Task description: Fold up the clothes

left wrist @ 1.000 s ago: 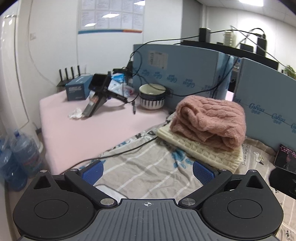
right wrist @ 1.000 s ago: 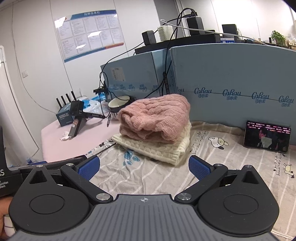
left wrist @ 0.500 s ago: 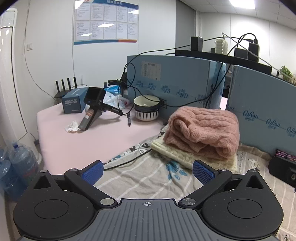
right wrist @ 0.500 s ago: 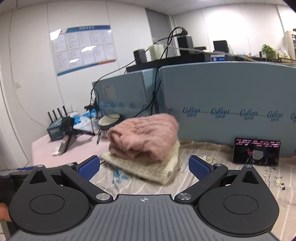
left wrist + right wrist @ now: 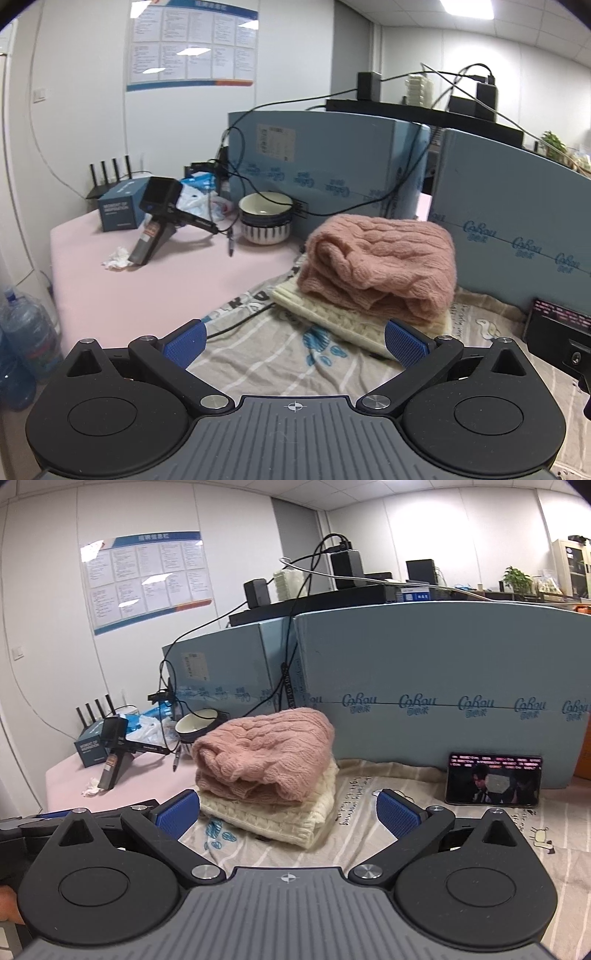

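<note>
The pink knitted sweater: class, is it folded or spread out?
Folded. The pink sweater sits as a compact, layered bundle on top of a folded cream sweater, on the striped sheet.

Both claws are held up off the surface, level and pointing forward. The left claw (image 5: 294,341) has its blue-padded fingers (image 5: 183,345) spread wide, with nothing between them. The right claw (image 5: 287,814) is spread just as wide, its blue pads (image 5: 398,818) bare and gripping nothing. At the lower left edge of the right wrist view, a sliver of a hand (image 5: 9,908) shows.
</note>
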Demonstrator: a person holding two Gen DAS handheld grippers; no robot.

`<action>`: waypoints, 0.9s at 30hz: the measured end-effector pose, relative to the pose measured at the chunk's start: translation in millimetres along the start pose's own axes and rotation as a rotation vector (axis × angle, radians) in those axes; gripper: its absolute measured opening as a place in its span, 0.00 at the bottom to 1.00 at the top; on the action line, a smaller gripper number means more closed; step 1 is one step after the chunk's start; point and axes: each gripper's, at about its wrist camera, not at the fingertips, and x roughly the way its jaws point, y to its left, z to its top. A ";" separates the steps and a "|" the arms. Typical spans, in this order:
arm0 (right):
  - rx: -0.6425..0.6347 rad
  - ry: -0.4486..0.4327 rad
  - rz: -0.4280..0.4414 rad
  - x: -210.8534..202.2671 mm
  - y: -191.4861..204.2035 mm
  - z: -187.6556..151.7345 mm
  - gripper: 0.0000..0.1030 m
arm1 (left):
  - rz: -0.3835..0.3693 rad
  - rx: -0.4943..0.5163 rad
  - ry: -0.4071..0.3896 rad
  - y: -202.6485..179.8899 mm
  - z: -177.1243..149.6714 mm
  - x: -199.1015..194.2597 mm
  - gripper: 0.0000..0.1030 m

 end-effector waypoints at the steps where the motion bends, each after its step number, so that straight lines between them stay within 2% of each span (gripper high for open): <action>1: 0.000 0.000 -0.007 -0.4 0.0 0.1 1.00 | -0.007 0.002 0.001 -0.6 0.1 1.0 1.00; 12: 0.012 -0.003 -0.065 -6.5 -0.4 -2.2 1.00 | -0.045 0.019 -0.003 -1.9 0.6 1.3 1.00; 27: 0.005 -0.005 -0.046 -7.9 9.0 -4.1 1.00 | 0.002 0.000 -0.010 17.1 0.5 -5.0 1.00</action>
